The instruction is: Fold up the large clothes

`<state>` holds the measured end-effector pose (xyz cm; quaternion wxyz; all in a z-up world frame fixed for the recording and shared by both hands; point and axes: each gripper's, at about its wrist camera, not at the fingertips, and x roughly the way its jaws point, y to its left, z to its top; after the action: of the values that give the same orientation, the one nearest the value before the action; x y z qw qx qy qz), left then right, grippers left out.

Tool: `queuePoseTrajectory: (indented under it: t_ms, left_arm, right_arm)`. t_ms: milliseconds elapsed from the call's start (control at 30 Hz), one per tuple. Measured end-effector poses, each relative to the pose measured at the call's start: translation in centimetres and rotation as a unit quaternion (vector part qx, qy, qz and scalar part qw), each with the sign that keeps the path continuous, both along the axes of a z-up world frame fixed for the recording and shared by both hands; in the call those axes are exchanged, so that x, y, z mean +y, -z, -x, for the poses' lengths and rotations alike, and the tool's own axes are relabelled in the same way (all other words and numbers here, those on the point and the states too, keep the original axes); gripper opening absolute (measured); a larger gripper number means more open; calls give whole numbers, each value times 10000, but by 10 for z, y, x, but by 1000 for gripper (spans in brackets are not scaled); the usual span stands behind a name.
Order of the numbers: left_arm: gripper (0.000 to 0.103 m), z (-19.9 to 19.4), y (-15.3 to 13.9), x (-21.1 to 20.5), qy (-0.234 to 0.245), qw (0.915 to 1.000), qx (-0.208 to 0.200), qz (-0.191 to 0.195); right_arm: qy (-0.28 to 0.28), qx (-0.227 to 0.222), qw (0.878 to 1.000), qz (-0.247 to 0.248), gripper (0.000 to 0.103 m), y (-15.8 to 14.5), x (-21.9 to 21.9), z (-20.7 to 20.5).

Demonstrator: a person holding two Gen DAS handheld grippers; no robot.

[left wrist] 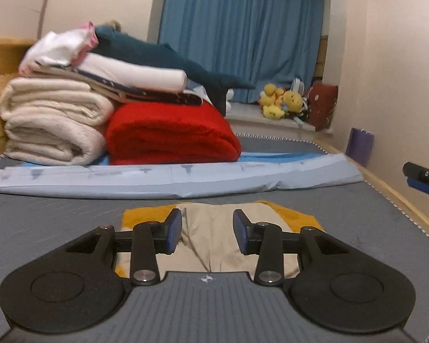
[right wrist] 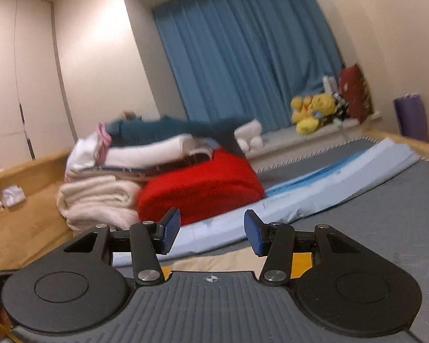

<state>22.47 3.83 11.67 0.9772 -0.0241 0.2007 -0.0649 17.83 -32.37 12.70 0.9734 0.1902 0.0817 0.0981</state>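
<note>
The folded beige-and-mustard cloth garment [left wrist: 228, 237] looks soft and light; grip its corners. Both grippers' fingers [left wrist: 174, 230] stand apart, empty.

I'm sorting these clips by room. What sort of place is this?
Likely a bedroom: a mattress in a wooden frame, stacked blankets, blue curtains and plush toys on the sill.

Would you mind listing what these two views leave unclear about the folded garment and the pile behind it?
- Folded beige-and-yellow garment: near edge hidden by the left gripper body in the left wrist view; the right wrist view shows only slivers.
- Dark teal item atop the pile: motion-blurred in the right wrist view.
- Right gripper: only a tip at the left view's edge.
</note>
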Motion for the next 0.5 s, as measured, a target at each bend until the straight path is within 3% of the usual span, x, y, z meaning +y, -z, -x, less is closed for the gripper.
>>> queuePoseTrajectory:
  t_ms: [233, 500]
  left_arm:
    - [48, 138, -63, 11, -12, 9991, -398, -119]
    - [54, 248, -146, 10, -18, 9973, -734, 38]
  right_arm:
    - [361, -576, 9977, 54, 51, -50, -37, 154]
    - [683, -1450, 9869, 165, 56, -121, -91, 276]
